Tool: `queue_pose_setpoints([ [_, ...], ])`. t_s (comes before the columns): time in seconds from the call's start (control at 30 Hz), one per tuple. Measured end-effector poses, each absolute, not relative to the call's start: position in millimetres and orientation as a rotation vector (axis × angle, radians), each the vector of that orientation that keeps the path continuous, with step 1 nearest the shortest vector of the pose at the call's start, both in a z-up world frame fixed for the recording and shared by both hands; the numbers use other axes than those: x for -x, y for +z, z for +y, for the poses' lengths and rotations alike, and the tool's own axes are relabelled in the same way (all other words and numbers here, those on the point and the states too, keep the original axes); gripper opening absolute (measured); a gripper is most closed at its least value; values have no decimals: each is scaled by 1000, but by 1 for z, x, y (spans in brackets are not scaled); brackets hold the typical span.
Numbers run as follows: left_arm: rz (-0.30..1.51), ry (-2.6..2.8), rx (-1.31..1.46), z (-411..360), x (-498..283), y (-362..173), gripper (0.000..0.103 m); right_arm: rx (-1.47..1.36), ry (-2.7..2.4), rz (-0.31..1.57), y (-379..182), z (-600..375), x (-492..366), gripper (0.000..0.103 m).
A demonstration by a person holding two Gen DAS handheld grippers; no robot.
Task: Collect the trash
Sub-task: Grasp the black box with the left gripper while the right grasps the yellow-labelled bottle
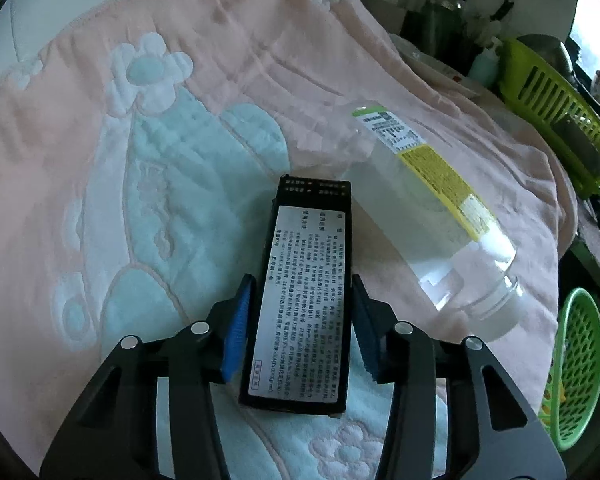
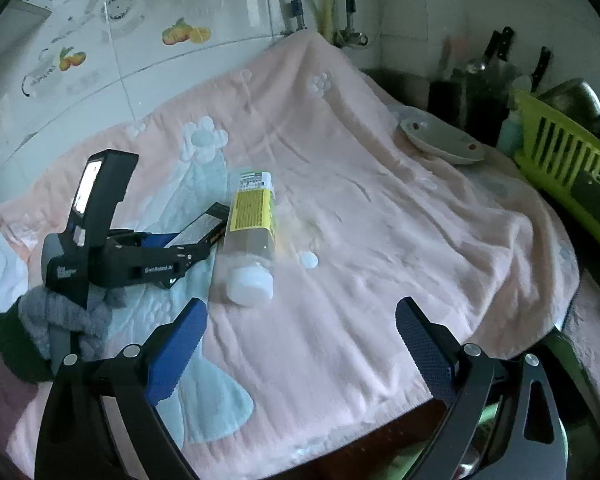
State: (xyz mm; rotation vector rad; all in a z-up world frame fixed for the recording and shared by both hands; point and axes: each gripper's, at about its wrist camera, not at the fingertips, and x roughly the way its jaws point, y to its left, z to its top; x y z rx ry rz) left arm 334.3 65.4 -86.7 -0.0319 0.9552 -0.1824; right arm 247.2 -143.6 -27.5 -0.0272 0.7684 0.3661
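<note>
Clear bottle (image 1: 428, 216) lies just beside, at two o'clock of the black box (image 1: 300, 300), which left claw (image 1: 300, 316) clamps; right claw (image 2: 300, 344) gapes apart.

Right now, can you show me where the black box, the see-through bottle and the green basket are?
black box (image 1: 300, 296): left wrist view, on its silver printed label.
see-through bottle (image 2: 252, 210): right wrist view, on its yellow label.
green basket (image 1: 580, 364): left wrist view, on its mesh wall.
</note>
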Motion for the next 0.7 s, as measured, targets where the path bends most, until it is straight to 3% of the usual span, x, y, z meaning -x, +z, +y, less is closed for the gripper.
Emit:
queue_pose_setpoints([
  [0.37, 911, -154, 75, 93, -316, -75, 44, 23, 397, 798, -28, -118, -290, 92],
  [0.7, 861, -88, 99, 128, -293, -54, 44, 64, 447, 849, -40, -80, -330, 82],
])
